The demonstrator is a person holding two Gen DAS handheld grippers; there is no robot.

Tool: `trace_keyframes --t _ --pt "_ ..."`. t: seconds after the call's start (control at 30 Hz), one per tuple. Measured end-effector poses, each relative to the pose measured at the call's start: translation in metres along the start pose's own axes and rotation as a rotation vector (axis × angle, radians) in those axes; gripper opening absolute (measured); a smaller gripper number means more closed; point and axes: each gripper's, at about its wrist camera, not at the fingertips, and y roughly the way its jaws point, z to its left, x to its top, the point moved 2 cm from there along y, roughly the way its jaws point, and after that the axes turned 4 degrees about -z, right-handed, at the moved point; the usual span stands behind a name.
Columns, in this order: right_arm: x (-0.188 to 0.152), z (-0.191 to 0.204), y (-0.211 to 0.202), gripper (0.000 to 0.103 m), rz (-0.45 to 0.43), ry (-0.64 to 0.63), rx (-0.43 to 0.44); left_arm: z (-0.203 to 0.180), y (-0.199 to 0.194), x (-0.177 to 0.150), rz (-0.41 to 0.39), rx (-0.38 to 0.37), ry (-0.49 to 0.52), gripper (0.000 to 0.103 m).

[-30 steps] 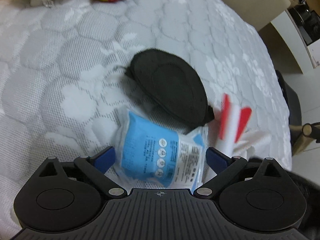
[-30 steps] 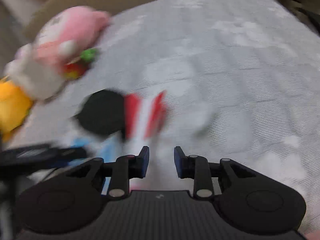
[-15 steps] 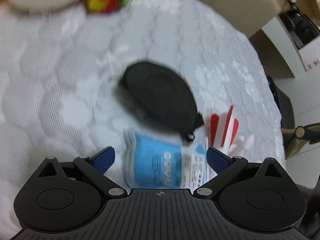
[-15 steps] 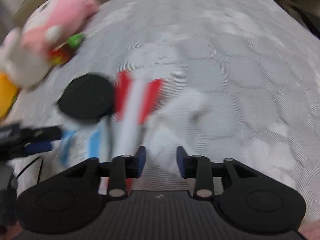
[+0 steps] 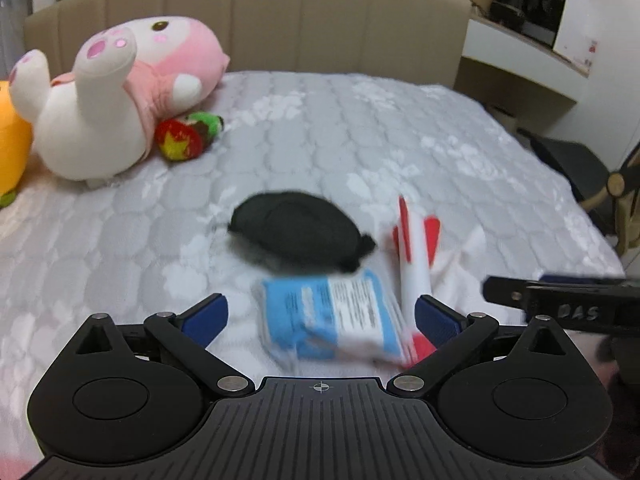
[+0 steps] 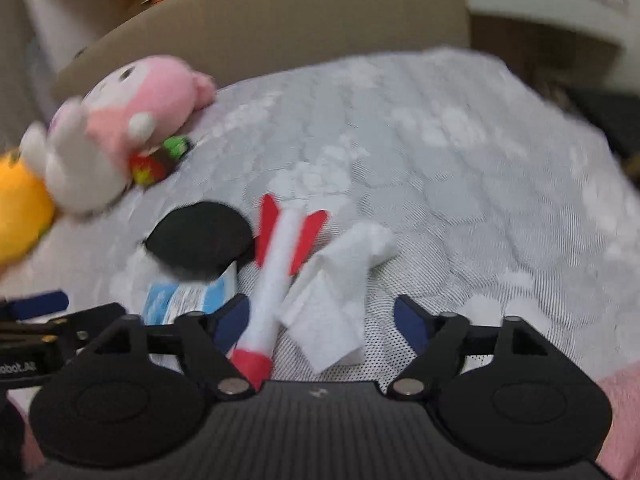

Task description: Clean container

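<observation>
Approach step, nothing gripped. Left gripper (image 5: 320,314) jaws wide over blue wipes pack (image 5: 334,316); right gripper (image 6: 320,320) wide over white tissue (image 6: 336,284), near mattress (image 6: 460,184) front edge. Next, probably: close on tissue.

Wipes packet (image 5: 336,320) print blurred, unreadable; rocket toy (image 6: 276,284) nose hidden behind gripper body; orange plush (image 6: 20,216) cut off left.

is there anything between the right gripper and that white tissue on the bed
Nothing visible. The open right gripper has the white tissue lying straight ahead between its jaws. The red and white toy rocket lies just left of the tissue, by the left jaw, not across the path.
</observation>
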Motion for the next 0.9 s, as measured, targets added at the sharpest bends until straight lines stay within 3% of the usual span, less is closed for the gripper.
trace_keyframes --t 0.17,0.27,0.33,0.4,0.5,0.67,0.8,0.9 --pt "-0.015 0.020 -0.014 0.087 -0.045 -0.129 -0.042 0.002 -0.022 -0.010 -0.078 0.046 -0.085 0.102" --pt "-0.020 0.009 -0.028 0.098 -0.078 -0.077 -0.057 0.009 -0.034 -0.014 -0.123 0.060 -0.147 0.103" --pt "-0.026 -0.001 -0.033 0.099 -0.061 -0.025 -0.036 0.009 -0.037 -0.017 -0.127 0.064 -0.153 0.103" --pt "-0.032 -0.007 -0.036 0.100 -0.041 -0.006 -0.024 0.009 -0.036 -0.018 -0.111 0.062 -0.153 0.103" --pt "-0.034 -0.001 -0.038 0.103 -0.083 -0.046 -0.023 0.002 -0.028 -0.019 -0.060 0.065 -0.121 0.103" --pt "-0.020 0.008 -0.035 0.102 -0.137 -0.085 -0.034 -0.005 -0.022 -0.019 -0.074 0.191 -0.083 0.103" --pt "-0.005 0.013 -0.045 0.103 -0.240 -0.129 -0.025 0.003 -0.020 -0.021 -0.032 0.174 -0.136 0.103" --pt "-0.014 0.008 -0.053 0.103 -0.221 -0.155 -0.058 0.005 -0.026 -0.026 -0.020 0.161 -0.157 0.103"
